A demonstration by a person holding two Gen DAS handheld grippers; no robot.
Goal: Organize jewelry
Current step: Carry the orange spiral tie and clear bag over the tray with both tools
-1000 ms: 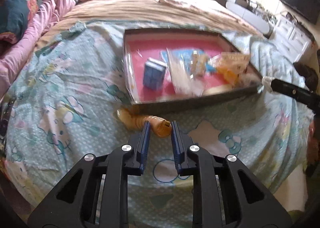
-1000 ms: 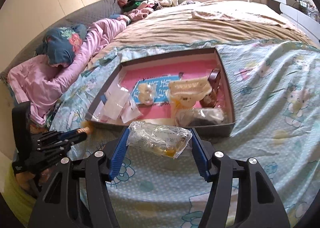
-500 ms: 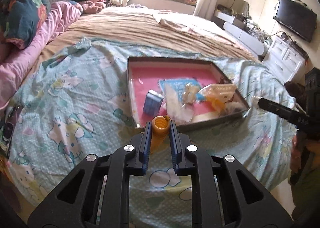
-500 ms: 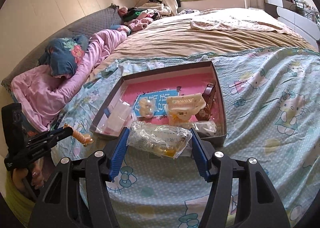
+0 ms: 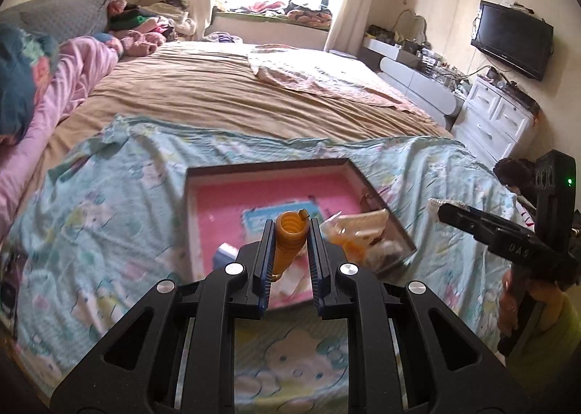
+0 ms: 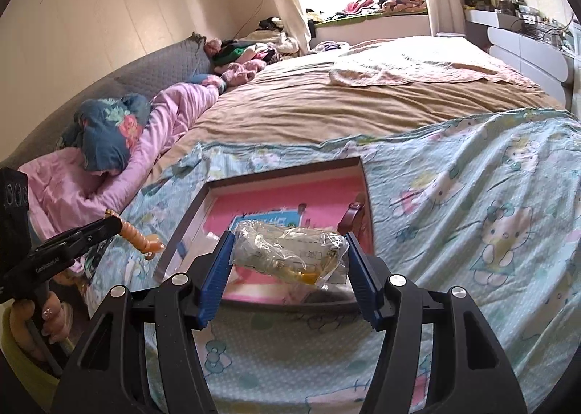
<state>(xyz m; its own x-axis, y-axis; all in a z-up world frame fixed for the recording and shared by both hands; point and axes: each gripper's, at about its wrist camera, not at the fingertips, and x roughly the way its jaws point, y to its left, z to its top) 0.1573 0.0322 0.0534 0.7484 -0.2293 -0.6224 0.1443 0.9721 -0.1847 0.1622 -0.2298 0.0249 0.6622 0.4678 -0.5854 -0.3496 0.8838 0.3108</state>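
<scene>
The left gripper (image 5: pixel 289 232) pinches an orange coil bracelet (image 5: pixel 289 238) between its blue pads, up in the air over the near edge of the tray (image 5: pixel 265 166). The bracelet's coil stands up between the jaws, and one end hangs down below them. The right gripper (image 6: pixel 288 250) squeezes a clear plastic bag (image 6: pixel 287 252) from both sides, with something yellow inside it (the white label on the bag is too blurry to read). This bag also hangs above the near side of the tray.

The tray is brown with a pink floor and lies on a light blue cat-print sheet (image 6: pixel 472 203) on the bed. Inside it are a blue card (image 6: pixel 276 219), a dark red box (image 6: pixel 354 219) by the right wall, and more little bags.

On the side of the right gripper, white letters read "DAS". The left gripper has small white writing too, but it cannot be read. A person's hand (image 6: pixel 40 319) holds its handle.
</scene>
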